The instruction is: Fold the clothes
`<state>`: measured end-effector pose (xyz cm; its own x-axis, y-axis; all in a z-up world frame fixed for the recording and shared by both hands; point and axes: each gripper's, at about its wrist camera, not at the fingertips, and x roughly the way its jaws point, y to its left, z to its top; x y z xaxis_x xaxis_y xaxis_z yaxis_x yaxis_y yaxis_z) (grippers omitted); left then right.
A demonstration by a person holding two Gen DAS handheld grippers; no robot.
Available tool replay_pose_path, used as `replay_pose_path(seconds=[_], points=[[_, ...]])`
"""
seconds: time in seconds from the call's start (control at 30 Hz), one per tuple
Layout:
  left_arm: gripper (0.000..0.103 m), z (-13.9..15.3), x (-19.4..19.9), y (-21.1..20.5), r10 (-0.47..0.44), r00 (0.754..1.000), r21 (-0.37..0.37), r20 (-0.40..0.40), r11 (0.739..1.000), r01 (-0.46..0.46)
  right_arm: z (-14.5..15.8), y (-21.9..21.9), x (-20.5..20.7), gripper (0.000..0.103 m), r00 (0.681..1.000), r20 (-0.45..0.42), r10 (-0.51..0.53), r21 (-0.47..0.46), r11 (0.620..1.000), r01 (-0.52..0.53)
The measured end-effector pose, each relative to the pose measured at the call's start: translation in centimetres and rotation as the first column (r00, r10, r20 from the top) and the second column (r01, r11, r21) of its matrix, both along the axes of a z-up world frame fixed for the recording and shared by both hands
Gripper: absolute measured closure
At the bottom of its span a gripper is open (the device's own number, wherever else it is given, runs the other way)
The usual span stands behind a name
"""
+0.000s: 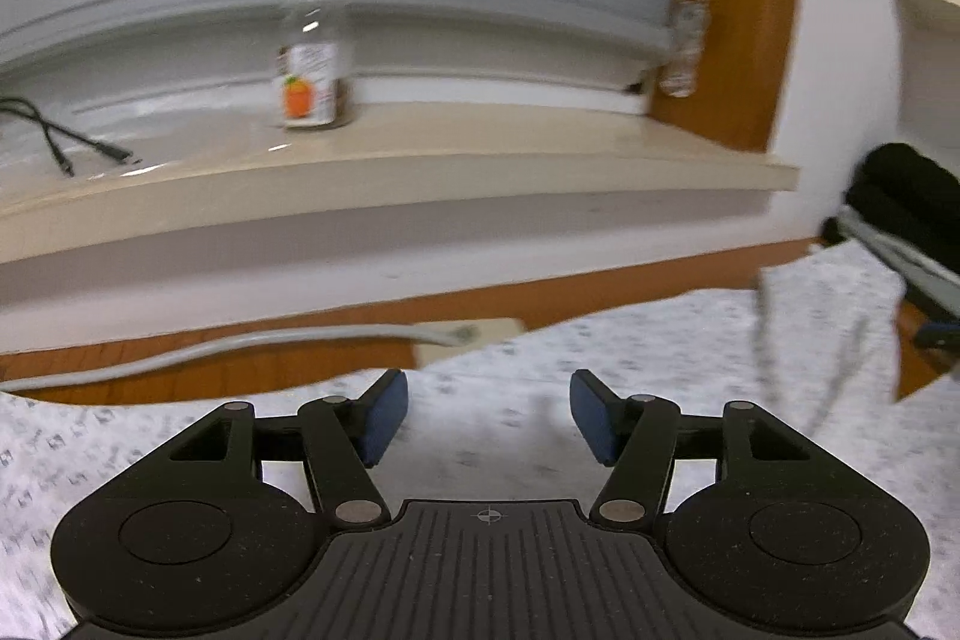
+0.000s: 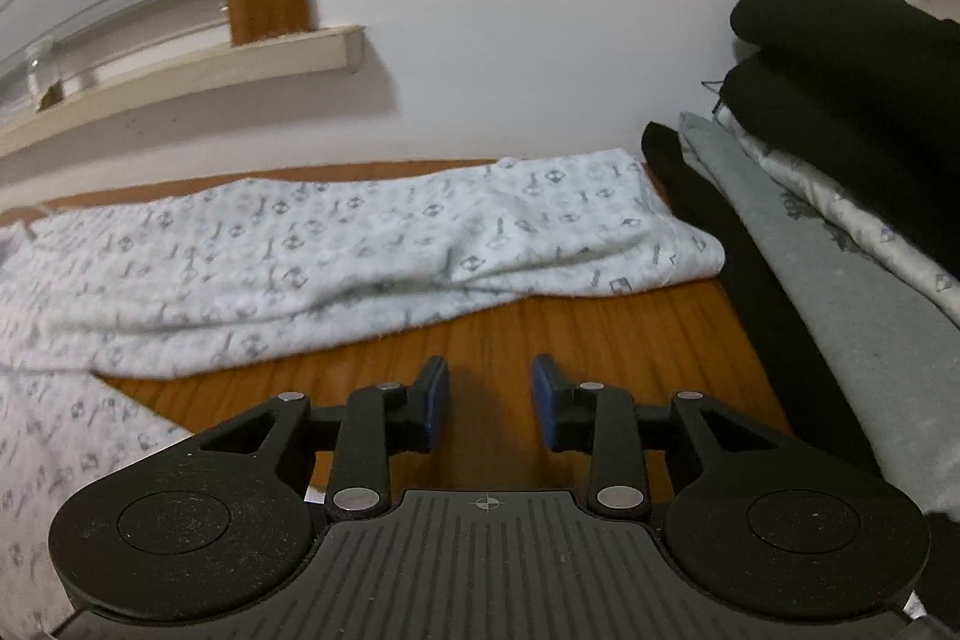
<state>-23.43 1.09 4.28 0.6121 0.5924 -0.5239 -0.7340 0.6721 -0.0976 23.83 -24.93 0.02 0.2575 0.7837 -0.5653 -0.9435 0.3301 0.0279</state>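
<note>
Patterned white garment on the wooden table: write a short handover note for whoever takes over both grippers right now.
Left gripper: jaws open, empty, hovering over the patterned white garment.
Right gripper: jaws open, empty, over bare wooden table, just short of the garment's near edge.
The garment lies spread lengthwise along the wall, partly doubled over and rumpled.
Done: a stack of folded clothes sits at the right against the wall.
Left: finish folding the patterned garment, probably then add it to the stack.
</note>
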Motion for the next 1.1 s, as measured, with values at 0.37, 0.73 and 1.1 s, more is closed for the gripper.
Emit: replay_pose_path(seconds=[0.37, 0.73, 1.1], points=[[0.068, -1.3, 6.1, -7.2, -0.232, 0.971, -0.018, -0.053, 0.973, 0.232, 0.0, 0.3, -0.2, 0.064, 1.0, 0.009, -0.016, 0.003, 1.0, 0.016], [0.082, -2.3, 9.7, -11.4, -0.402, 0.911, -0.032, -0.098, 0.916, 0.4, 0.1, 0.2, 0.1, 0.064, 1.0, -0.007, -0.027, 0.011, 1.0, 0.027], [0.078, -2.8, 12.3, -10.7, -0.389, 0.905, 0.022, -0.17, 0.917, 0.398, 2.2, 2.6, 4.8, 0.064, 0.972, -0.181, -0.151, 0.033, 0.987, 0.16]])
